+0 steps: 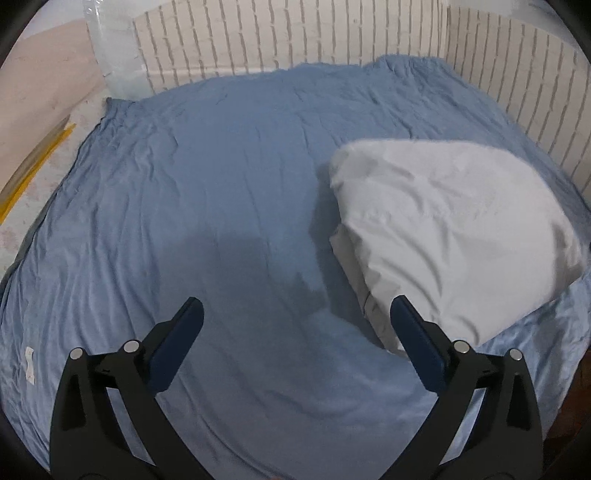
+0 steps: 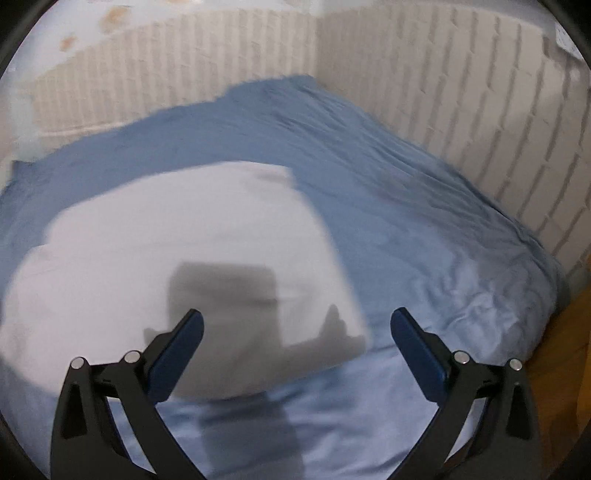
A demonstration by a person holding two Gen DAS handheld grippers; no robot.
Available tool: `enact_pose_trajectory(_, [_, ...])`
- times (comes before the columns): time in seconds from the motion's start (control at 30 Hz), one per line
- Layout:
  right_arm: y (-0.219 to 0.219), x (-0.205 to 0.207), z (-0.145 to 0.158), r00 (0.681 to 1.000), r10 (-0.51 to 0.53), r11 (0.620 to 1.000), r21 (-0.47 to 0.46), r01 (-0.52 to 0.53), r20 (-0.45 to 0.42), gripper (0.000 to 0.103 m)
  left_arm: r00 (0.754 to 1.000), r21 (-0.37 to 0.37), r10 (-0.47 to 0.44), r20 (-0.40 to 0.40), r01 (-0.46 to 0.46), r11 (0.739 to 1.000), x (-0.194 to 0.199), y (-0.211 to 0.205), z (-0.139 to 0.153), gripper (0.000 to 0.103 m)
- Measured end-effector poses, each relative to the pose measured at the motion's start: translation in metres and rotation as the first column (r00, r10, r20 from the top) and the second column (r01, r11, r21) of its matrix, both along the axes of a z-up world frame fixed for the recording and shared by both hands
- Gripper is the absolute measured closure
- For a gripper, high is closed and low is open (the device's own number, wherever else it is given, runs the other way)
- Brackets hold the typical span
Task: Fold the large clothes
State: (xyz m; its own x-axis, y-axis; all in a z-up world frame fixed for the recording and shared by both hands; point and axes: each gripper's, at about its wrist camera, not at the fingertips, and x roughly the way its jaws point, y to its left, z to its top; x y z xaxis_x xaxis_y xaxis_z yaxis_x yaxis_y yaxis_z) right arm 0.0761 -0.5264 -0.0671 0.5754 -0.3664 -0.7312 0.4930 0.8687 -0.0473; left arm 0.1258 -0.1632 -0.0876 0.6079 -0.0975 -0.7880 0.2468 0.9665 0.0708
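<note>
On the blue-sheeted bed [image 1: 221, 184], toward its right near side, the white folded garment [image 1: 454, 236] is laid in a compact bundle. Nothing is held — the left hand-held gripper [image 1: 295, 317] and right hand-held gripper [image 2: 295, 328] are spread wide above it. Folding appears finished; only a tidy-up or a fresh garment seems called for.

The bed [image 1: 229, 177] is covered by a wrinkled blue sheet and sits in a corner of white brick walls [image 1: 295, 33]. A folded white garment [image 1: 454, 229] lies directly on the sheet.
</note>
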Motion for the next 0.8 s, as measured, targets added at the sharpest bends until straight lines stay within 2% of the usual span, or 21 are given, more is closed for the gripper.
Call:
enact_pose_trajectory(0.2, [0.099,-0.014,0.036,0.996,0.073,0.995,0.058,-0.076,0.054,0.002,0.998,0.018,0.034,0.059,-0.035,0.999,-0.015,0.018,0.033,0.003])
enact_pose_trajectory(0.33, [0.140,-0.009,0.052,0.992,0.094,0.989,0.109,-0.103,0.083,0.002,0.996,-0.022,0.052,0.074,-0.051,0.998,-0.023,0.035,0.050,0.003])
enact_pose_trajectory(0.5, [0.187,0.002,0.071,0.991,0.114,0.993,0.014,-0.115,0.069,0.002,0.991,-0.085,0.079,0.104,-0.071,0.994,-0.038,0.055,0.073,0.003])
enact_pose_trajectory(0.8, [0.234,0.006,0.111,0.976,0.191,0.981,-0.048,-0.187,0.107,0.002,0.977,-0.103,0.113,0.179,-0.096,0.990,-0.063,0.075,0.111,0.003])
